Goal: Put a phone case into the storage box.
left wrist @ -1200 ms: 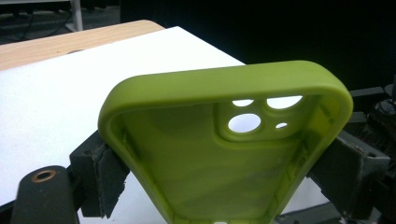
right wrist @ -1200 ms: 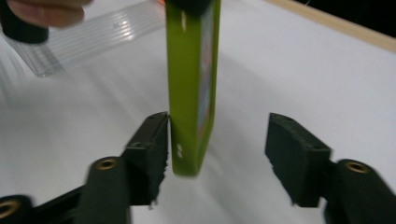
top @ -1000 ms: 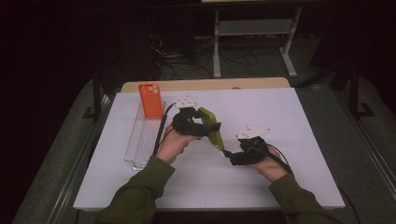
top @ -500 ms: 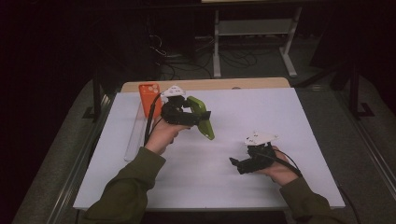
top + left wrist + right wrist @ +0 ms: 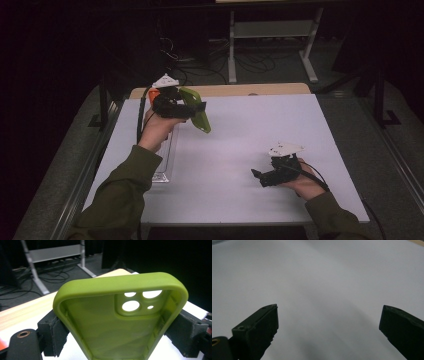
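A green phone case (image 5: 196, 111) hangs in the air over the table's back left, with my left gripper (image 5: 192, 111) shut on its two long sides. In the left gripper view the green phone case (image 5: 110, 325) faces me hollow side up, camera cut-outs at its far end, and a black pad (image 5: 53, 333) presses each edge. My right gripper (image 5: 258, 177) rests low near the front right of the white table (image 5: 260, 130), open and holding nothing. In the right gripper view its jaws stand wide apart over the bare white table (image 5: 324, 285).
A clear plastic tray (image 5: 167, 155) lies along the table's left side under my left forearm, with an orange object (image 5: 152, 95) at its far end. A wooden strip (image 5: 250, 90) borders the back edge. Cables and a metal rack (image 5: 270, 30) stand on the dark floor beyond.
My left gripper has carried the green case up and back toward the far left. My right gripper has let go of it and drawn back to the front right, open.
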